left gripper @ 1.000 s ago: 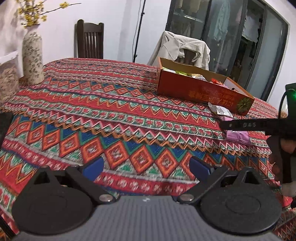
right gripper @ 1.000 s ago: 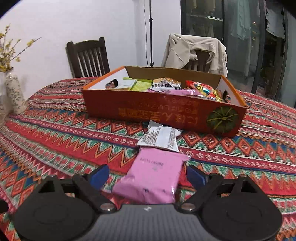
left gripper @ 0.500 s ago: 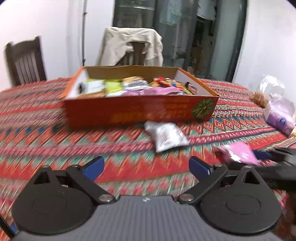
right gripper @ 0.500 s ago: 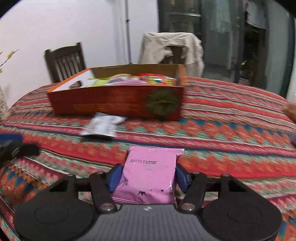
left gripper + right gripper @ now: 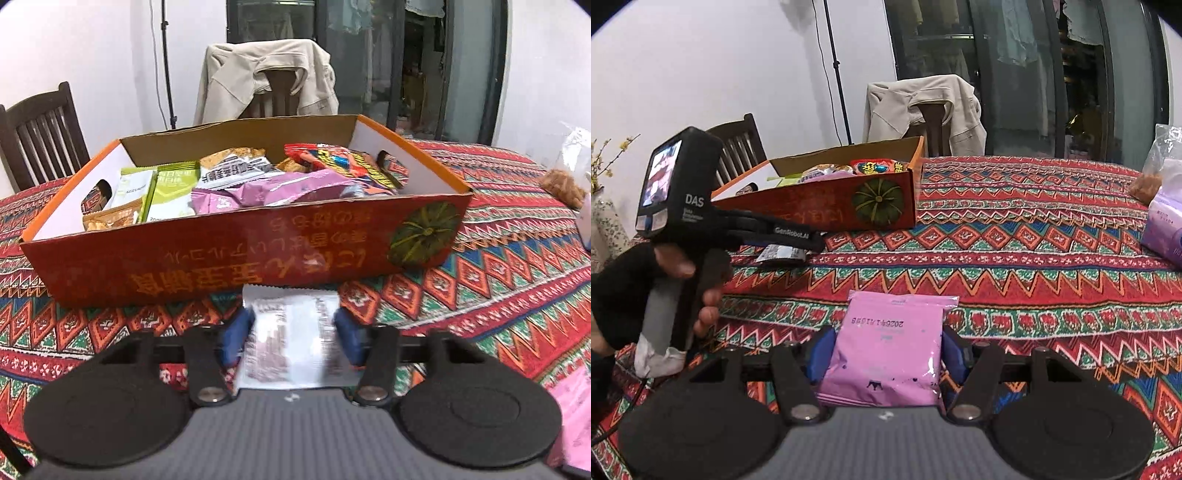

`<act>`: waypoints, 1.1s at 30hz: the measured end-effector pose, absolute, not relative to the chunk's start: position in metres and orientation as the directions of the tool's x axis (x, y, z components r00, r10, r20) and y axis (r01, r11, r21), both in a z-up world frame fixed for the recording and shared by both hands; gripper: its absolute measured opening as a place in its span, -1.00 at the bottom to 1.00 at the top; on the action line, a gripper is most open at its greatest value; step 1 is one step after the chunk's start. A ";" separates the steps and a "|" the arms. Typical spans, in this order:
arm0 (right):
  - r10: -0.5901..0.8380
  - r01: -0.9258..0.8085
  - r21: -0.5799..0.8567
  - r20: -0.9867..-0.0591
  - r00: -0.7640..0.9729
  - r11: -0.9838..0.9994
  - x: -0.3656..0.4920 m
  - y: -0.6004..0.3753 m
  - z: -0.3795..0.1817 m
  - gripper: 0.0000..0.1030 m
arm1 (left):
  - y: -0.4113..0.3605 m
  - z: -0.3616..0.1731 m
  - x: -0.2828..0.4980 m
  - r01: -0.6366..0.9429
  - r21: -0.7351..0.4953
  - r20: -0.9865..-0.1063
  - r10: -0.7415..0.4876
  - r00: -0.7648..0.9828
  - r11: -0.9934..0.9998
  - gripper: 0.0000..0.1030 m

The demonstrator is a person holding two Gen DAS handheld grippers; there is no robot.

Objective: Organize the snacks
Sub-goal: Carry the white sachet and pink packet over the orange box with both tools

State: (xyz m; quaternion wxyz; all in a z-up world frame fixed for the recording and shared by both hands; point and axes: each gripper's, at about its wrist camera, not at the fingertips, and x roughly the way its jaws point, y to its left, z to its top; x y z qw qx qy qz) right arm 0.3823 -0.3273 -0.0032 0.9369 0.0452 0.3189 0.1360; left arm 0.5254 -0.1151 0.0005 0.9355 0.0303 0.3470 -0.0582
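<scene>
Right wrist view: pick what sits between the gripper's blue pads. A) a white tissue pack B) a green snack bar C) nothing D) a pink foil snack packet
D: the right gripper has its blue pads pressed against both sides of the pink foil snack packet, in front of the orange cardboard box on the patterned tablecloth.

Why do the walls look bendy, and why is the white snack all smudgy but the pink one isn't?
Left wrist view: the fisheye lens curves the edges, and the white packet between the left gripper pads is blurred, while the orange box is fairly sharp. Right wrist view: same curving and dark corners, yet the pink packet in the right gripper is sharp, its printed date readable.
</scene>
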 end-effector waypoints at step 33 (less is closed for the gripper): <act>0.477 -0.431 0.209 -0.471 0.742 0.878 0.353 -0.296 0.066 0.17 | -0.018 0.101 0.394 0.128 -0.100 -0.462 -0.160 0.872 0.987 -0.05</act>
